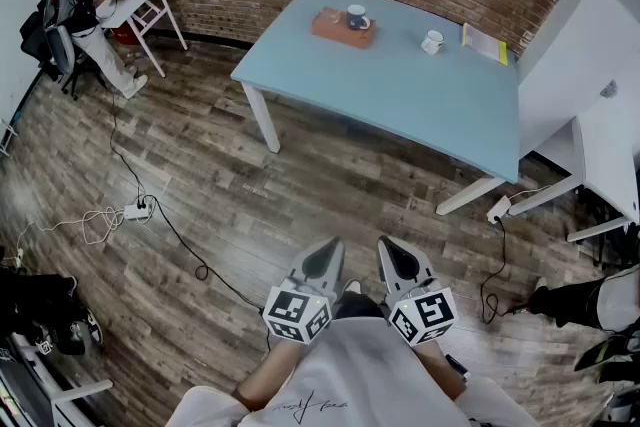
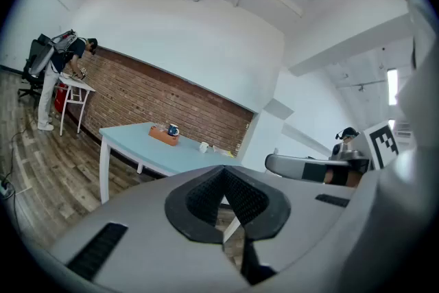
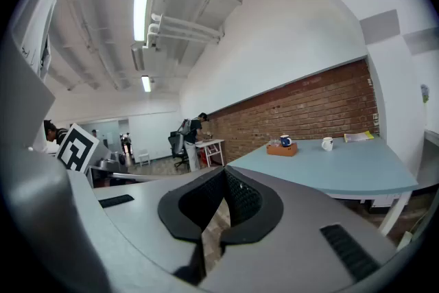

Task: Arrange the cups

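Left gripper (image 1: 326,250), right gripper (image 1: 392,248): closed, empty, well short of table (image 1: 400,105). Blue cup (image 1: 356,16) on tray (image 1: 335,28); white cup (image 1: 432,41) apart. Advised: approach, then open jaws.

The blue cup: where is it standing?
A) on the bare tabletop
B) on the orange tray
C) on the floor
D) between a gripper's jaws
B: the blue cup stands on the orange tray on the light blue table, while the white cup sits apart, off the tray.
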`<act>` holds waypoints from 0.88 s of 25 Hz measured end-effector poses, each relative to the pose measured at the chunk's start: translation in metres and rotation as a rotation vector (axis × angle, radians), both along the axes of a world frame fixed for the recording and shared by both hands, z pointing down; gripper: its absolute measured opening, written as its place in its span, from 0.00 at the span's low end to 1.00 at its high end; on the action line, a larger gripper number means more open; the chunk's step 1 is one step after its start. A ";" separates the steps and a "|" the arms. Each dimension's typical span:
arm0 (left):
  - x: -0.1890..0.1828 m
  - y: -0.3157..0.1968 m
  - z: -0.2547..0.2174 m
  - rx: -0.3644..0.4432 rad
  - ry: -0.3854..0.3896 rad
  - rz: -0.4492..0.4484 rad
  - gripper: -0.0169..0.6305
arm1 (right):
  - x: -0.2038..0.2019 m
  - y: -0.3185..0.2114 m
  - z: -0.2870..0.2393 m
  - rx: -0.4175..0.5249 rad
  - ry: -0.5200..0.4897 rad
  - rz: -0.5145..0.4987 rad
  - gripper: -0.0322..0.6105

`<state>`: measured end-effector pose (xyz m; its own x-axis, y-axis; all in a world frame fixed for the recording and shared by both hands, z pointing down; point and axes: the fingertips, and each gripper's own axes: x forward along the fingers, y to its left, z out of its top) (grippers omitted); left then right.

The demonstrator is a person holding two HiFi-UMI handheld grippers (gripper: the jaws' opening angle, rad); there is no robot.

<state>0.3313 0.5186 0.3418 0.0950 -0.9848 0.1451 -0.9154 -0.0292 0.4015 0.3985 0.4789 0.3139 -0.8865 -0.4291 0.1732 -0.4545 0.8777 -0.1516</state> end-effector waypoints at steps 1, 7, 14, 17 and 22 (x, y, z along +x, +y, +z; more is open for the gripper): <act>0.002 -0.002 0.000 0.000 0.002 0.001 0.04 | 0.002 -0.002 0.000 0.000 -0.002 -0.001 0.08; 0.012 -0.014 0.001 -0.014 -0.002 0.014 0.04 | 0.012 -0.015 -0.001 -0.008 -0.016 0.010 0.08; 0.021 -0.031 0.001 -0.026 -0.025 0.023 0.04 | 0.018 -0.030 0.000 0.005 -0.019 -0.008 0.08; 0.023 -0.038 0.001 -0.026 -0.030 0.021 0.04 | 0.021 -0.039 -0.002 0.029 -0.021 0.002 0.08; 0.031 -0.038 0.006 -0.042 -0.039 0.016 0.04 | 0.029 -0.045 0.010 0.003 -0.016 -0.012 0.08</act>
